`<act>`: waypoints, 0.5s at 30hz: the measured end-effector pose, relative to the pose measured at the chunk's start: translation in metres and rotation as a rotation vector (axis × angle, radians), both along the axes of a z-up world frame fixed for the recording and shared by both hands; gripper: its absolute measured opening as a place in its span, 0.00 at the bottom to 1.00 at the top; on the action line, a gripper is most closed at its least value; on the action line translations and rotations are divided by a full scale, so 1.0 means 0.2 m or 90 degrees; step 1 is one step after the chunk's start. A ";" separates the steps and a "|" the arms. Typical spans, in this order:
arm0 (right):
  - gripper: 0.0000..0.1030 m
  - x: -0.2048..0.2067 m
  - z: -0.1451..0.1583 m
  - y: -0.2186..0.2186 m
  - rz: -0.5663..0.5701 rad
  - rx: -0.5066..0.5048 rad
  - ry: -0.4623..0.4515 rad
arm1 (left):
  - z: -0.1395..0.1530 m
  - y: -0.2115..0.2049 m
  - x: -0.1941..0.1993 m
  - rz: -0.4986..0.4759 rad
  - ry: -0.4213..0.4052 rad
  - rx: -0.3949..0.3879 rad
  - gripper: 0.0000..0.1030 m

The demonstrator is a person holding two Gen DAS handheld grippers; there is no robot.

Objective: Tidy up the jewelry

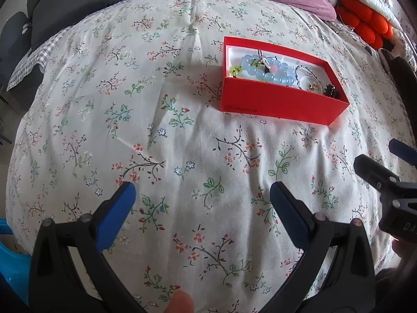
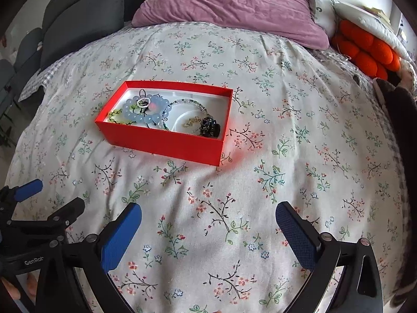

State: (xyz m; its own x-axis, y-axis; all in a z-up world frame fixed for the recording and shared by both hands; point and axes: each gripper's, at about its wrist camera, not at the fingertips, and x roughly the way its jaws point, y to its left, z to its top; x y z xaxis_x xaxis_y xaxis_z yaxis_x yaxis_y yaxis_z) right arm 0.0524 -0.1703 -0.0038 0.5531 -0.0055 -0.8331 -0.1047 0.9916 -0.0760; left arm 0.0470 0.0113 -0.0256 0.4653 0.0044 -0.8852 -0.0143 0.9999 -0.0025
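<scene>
A red open box (image 1: 281,101) (image 2: 166,142) lies on the floral bedspread. Inside it are a pale blue bead bracelet (image 1: 271,71) (image 2: 142,109), a green beaded piece (image 2: 117,117), a thin beaded bangle (image 2: 182,103), a gold piece (image 2: 191,123) and a black beaded item (image 2: 209,127). My left gripper (image 1: 202,194) is open and empty, low over the bedspread in front of the box. My right gripper (image 2: 208,217) is open and empty, to the box's near right. Each gripper shows at the edge of the other's view.
The floral bedspread (image 1: 182,143) (image 2: 286,156) covers the bed. A purple pillow (image 2: 234,5) and dark grey cushions (image 2: 78,13) lie at the far end. An orange knitted cushion (image 2: 365,49) sits at the far right. A blue object (image 1: 10,260) is at the near left.
</scene>
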 end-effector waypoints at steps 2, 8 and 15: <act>1.00 0.01 -0.01 0.01 0.001 -0.003 0.001 | 0.00 0.00 0.00 -0.005 -0.001 -0.009 0.99; 1.00 0.02 -0.02 0.02 0.001 -0.009 0.007 | 0.02 0.01 0.01 -0.004 -0.006 -0.019 0.99; 1.00 0.02 -0.03 0.01 0.001 -0.007 0.009 | 0.02 0.01 0.01 -0.005 -0.006 -0.021 0.99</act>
